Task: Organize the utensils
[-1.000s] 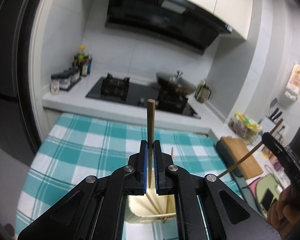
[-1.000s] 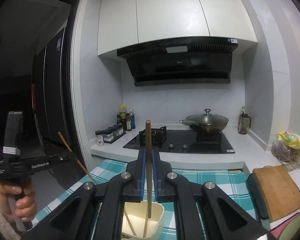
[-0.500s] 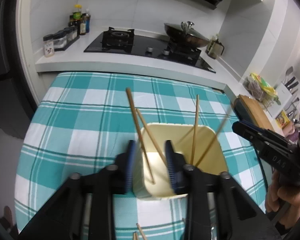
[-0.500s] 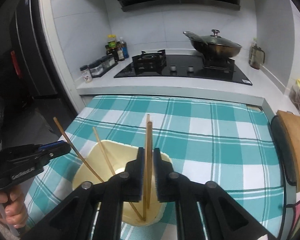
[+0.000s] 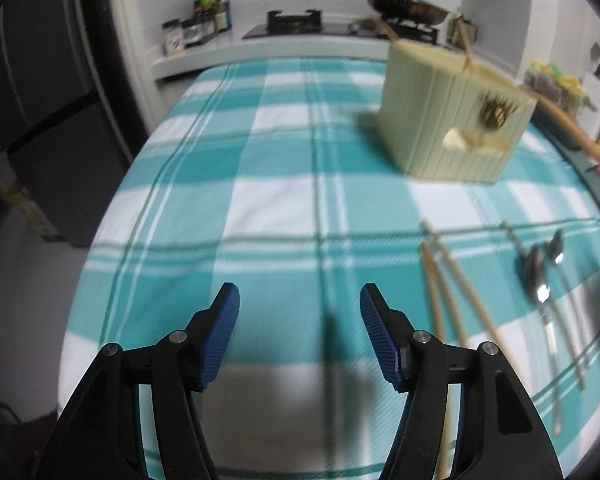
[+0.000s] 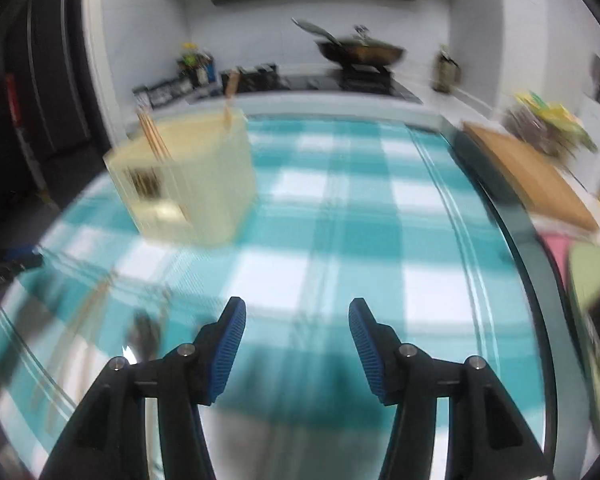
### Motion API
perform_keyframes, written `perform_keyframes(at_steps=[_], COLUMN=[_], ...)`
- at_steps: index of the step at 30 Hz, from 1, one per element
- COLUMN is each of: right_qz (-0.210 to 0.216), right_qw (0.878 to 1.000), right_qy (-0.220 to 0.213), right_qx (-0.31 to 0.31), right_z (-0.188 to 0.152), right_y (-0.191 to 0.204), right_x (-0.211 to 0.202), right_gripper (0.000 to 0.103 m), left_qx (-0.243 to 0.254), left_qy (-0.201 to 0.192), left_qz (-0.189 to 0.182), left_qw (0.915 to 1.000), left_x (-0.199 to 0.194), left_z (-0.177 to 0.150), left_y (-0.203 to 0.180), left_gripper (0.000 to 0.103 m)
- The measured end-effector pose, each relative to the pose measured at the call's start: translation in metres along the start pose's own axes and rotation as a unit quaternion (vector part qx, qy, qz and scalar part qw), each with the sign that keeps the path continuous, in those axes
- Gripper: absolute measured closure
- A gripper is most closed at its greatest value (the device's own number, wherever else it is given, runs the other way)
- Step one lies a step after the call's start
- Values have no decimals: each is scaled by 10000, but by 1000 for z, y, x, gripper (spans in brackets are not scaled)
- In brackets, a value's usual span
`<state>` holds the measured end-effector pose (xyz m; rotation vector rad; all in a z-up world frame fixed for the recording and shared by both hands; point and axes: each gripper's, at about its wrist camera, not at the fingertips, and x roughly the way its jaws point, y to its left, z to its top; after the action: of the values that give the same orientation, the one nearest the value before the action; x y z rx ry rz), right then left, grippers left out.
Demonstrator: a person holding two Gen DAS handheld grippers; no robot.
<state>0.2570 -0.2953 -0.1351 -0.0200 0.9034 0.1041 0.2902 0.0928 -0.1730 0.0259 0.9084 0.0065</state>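
Left gripper (image 5: 300, 320): jaws wide apart and empty, low over the checked surface (image 5: 260, 208), a spread that suits a fresh pick rather than a carry

Right gripper (image 6: 297, 334): jaws just as wide, nothing between them, hanging over bare cloth; its view is smeared with motion blur

Holder (image 5: 452, 116): cream ribbed tub standing upright, ahead and to the right of the left gripper, ahead and to the left of the right one, so it sits between the two and either can reach it

Sticks in holder (image 5: 466, 50): a few chopsticks lean against its rim, ends up, apparently dropped in upright so they stay gathered

Loose chopsticks (image 5: 456, 280): several lie flat on the surface just right of the left gripper, roughly parallel, points away from the camera, not yet sorted

Spoons (image 5: 540, 276): two or more metal spoons lie flat farther right of the left gripper, bowls away from it, beside the chopsticks and apart from the holder

Stage: judged partway, some sticks housed and the flat pieces left to collect

Next: the left gripper is nearest the loose chopsticks; thin sticks flat on cloth likely call for a low, narrow pinch
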Motion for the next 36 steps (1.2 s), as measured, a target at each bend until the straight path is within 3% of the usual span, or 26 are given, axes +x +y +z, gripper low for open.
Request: perform_keyframes(at_steps=[4,9,18,36], right_qz=[-377,-438,-384,-424], right_qw=[9990,9984,9985,9984], right_qy=[167,341,328,329], right_qx=[190,134,189,158], right_z=[-49,-71,-70,-69], right_y=[-15,-13,-11,-11], right_x=[-2,6,8,8], right_gripper=[48,48,44,43], left_qx=[-370,-345,-526,-529], left_qy=[116,-19,-26,-3], left_qz=[73,241,127,107], left_qw=[9992,9991,9985,9985], left_x=[12,18,20,20], left_z=[-21,-30,-34,-34], left_y=[12,9,14,14], left_gripper=[38,38,28,22])
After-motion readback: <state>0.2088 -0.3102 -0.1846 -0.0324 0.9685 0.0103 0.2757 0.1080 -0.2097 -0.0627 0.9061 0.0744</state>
